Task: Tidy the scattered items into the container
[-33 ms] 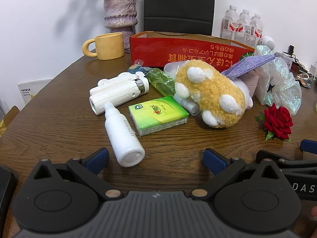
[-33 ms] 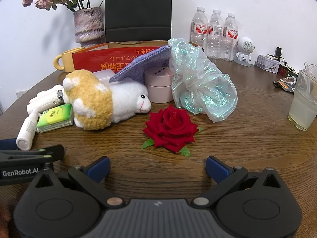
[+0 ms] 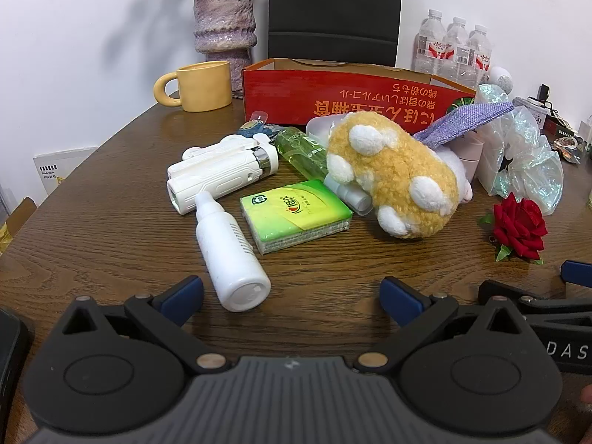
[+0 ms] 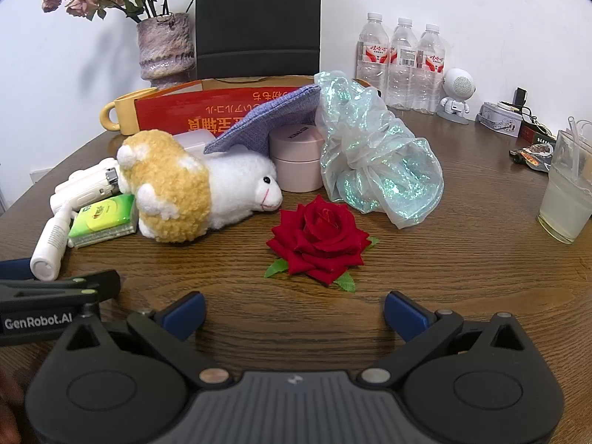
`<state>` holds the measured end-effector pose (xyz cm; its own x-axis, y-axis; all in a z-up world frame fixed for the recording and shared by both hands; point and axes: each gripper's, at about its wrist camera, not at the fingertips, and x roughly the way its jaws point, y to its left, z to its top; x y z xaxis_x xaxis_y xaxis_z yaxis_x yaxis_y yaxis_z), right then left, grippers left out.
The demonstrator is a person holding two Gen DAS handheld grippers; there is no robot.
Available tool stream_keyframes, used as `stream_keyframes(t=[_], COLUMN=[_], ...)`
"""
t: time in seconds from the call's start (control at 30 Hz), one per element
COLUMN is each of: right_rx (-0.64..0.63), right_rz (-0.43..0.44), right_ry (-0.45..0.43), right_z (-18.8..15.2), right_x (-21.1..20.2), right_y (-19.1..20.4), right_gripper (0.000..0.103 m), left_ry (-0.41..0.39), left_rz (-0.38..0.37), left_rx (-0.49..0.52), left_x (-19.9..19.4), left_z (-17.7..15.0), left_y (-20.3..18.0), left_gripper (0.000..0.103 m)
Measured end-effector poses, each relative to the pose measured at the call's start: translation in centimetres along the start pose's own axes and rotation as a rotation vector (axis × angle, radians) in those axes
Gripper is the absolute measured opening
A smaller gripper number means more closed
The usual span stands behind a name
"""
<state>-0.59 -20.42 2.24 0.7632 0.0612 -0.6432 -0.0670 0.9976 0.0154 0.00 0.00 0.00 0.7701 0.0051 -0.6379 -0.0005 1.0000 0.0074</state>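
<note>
Left tool (image 3: 292,296), marked "GenRobot.AI": spread wide, empty, the white bottle (image 3: 231,255) lying just ahead of it. Right tool (image 4: 294,312): spread wide, empty, before the red rose (image 4: 318,238).

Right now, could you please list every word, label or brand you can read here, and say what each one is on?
"GenRobot.AI": side of the left gripper.
"DAS": cut off at the frame edge, on the right gripper.
Red box: large yellow characters, upside down, not readable.
Green tissue pack: red logo, too small.
Water bottles: red labels, blurred.
Pink jar: lid print, too small.
</note>
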Motion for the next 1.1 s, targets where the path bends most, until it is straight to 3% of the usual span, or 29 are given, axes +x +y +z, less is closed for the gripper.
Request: stream_keyframes(t=[1.1], right_rx=[0.001], right_rz=[0.0], right_ry=[0.0], right_z=[0.06], right_x=[0.1], right_y=[-0.02], right_gripper=[0.103], left_ry=[-0.001], left_rz=[-0.012], left_rx=[0.017], left_x=[-0.12], left_z=[0.05], left_y=[0.24], left_gripper=[0.103])
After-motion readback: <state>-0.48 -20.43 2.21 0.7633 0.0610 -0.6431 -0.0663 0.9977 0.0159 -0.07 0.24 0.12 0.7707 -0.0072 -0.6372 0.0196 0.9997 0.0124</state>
